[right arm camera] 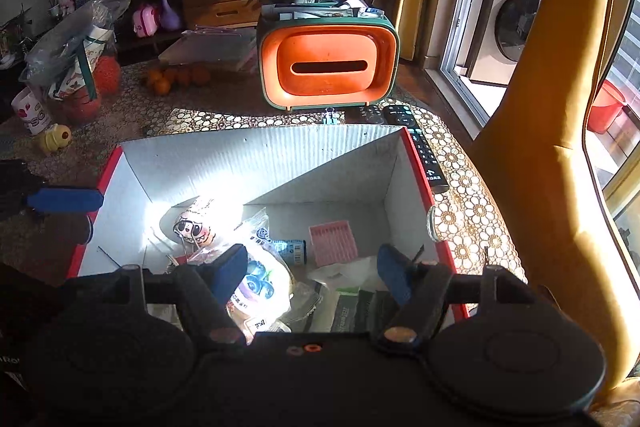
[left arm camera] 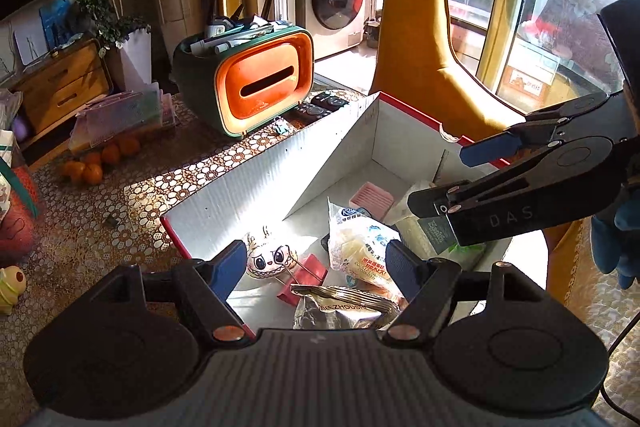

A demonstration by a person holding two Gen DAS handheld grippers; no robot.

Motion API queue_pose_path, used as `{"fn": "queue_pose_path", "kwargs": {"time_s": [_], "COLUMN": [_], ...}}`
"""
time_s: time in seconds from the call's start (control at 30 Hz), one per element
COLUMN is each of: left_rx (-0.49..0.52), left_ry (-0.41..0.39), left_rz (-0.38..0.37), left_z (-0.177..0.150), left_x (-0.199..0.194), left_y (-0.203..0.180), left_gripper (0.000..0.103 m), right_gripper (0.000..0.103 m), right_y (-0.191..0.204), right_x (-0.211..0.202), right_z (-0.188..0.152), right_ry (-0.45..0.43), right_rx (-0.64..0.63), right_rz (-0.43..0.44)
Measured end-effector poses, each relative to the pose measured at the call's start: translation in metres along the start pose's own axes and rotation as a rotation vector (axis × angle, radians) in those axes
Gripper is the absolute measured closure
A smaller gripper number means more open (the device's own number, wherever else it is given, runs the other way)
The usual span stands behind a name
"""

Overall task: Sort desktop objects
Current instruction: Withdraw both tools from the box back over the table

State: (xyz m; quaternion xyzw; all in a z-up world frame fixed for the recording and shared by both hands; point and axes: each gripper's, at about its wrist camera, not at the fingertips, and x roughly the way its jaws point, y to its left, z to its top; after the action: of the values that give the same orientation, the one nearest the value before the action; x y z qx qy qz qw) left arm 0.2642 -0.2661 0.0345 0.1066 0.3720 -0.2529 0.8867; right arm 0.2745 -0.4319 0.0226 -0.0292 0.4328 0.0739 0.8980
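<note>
Fig.: both grippers poised above the open cardboard box (right arm camera: 256, 163), which sits on the lace-patterned tablecloth (right arm camera: 460, 215) w/ its long axis running roughly from the viewer toward the orange tissue holder (right arm camera: 328, 67). Left gripper (left arm camera: 316, 267): jaws wide, nothing between the pads, aimed steeply down into the near-left part of the box. Right gripper (right arm camera: 312, 271): jaws likewise wide and empty, over the near-right part; in the left-wrist view it enters from the right, above the box rim. Sorted items lie loose on the box floor, presumably dropped in rather than arranged, hence the overlap: a bread packet (right arm camera: 260, 279), long axis approx. parallel to the box's length; a cartoon-face plush charm (right arm camera: 196, 223) in the sunlit left corner, face up; a pink ribbed soap dish (right arm camera: 332, 243) lying flat toward the far right; a small blue-labelled cylinder (right arm camera: 294, 251) on its side, axis across the box. A silver foil pouch (left arm camera: 340, 307) lies nearest the left gripper; its label is too blurred to read. Still outside the box: two remote controls (right arm camera: 420, 147) along its right wall, and oranges (right arm camera: 176, 77) well apart at the far left. Judgement: a release seems complete; more items await.
</note>
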Motion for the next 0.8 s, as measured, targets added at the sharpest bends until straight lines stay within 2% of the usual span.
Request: {"fn": "queue_pose_path", "kwargs": {"time_s": [0.27, 0.6, 0.8], "left_rx": [-0.016, -0.044, -0.079], "left_ry": [-0.069, -0.122, -0.141], "left_rz": [0.003, 0.023, 0.039], "left_z": [-0.016, -0.037, -0.055], "left_x": [-0.048, -0.091, -0.111], "left_y": [0.013, 0.034, 0.054], "left_gripper": [0.027, 0.027, 0.027], "right_gripper": [0.03, 0.03, 0.025], "right_y": [0.033, 0.075, 0.106], "right_x": [-0.036, -0.075, -0.091], "right_z": [-0.015, -0.028, -0.037], "right_ry": [-0.037, -0.114, -0.162], "right_rx": [-0.024, -0.068, -0.099], "right_rz": [0.037, 0.029, 0.049]}}
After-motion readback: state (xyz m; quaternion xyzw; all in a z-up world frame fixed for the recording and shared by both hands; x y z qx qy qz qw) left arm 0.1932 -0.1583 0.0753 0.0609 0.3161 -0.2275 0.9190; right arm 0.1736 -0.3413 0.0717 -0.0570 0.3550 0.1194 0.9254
